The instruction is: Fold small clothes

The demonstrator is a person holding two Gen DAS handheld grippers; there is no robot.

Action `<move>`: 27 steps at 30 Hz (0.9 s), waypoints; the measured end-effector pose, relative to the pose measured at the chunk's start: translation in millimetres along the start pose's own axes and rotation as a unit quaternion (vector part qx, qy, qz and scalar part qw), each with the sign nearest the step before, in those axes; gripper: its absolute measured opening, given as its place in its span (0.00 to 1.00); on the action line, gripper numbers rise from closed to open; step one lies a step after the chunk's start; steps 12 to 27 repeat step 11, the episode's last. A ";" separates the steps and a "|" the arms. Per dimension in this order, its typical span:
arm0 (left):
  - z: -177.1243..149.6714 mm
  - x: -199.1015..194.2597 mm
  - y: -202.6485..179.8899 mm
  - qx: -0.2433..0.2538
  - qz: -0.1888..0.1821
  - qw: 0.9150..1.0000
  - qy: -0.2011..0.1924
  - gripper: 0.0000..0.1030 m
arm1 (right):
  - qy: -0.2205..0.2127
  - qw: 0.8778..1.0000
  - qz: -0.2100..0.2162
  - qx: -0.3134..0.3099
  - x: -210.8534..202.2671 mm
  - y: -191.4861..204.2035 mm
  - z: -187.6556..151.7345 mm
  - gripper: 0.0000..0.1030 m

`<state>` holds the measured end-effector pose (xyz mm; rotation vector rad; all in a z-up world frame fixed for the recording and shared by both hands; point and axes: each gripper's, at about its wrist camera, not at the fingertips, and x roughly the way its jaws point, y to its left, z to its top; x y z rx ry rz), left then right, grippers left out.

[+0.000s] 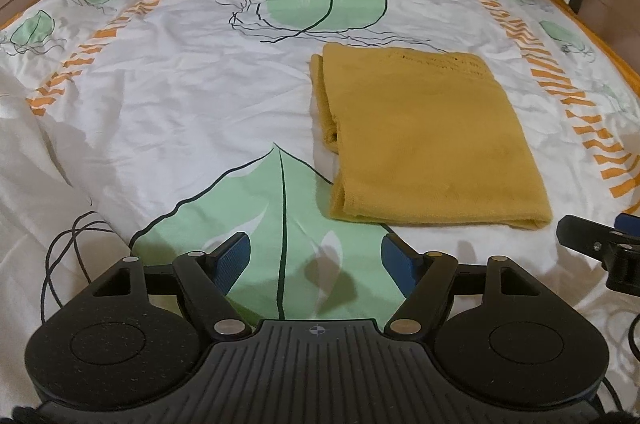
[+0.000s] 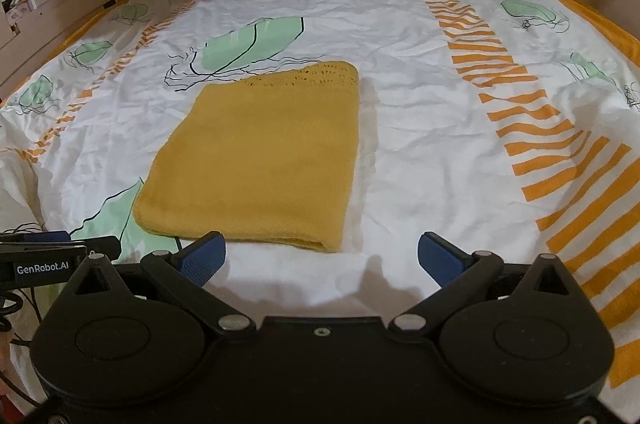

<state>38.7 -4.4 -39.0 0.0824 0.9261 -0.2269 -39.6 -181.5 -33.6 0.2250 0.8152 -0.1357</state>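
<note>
Both black two-finger grippers with blue ribbed pads hover low over the bed, the left gripper (image 1: pixel 316 260) and the right gripper (image 2: pixel 320 258) each with fingers spread apart and holding nothing. Just ahead lies the mustard-yellow knitted garment (image 2: pixel 256 159), folded into a flat rectangle on the white bedsheet printed with green leaves and orange stripes (image 1: pixel 180 103). Its layered left edge (image 1: pixel 326 111) looks loose, so a careless pinch there could catch only one layer and undo the fold. A finger could also snag the rumpled sheet beneath.
</note>
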 end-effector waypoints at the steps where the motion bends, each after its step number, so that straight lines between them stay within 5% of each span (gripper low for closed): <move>1: 0.2 0.1 0.2 -0.001 0.000 1.000 0.000 0.69 | 0.000 1.000 0.000 0.000 0.3 0.0 0.5 0.99; 27: 1.9 3.5 1.0 -0.003 0.002 1.000 0.000 0.69 | 0.009 1.000 0.002 0.002 5.9 0.3 1.8 0.99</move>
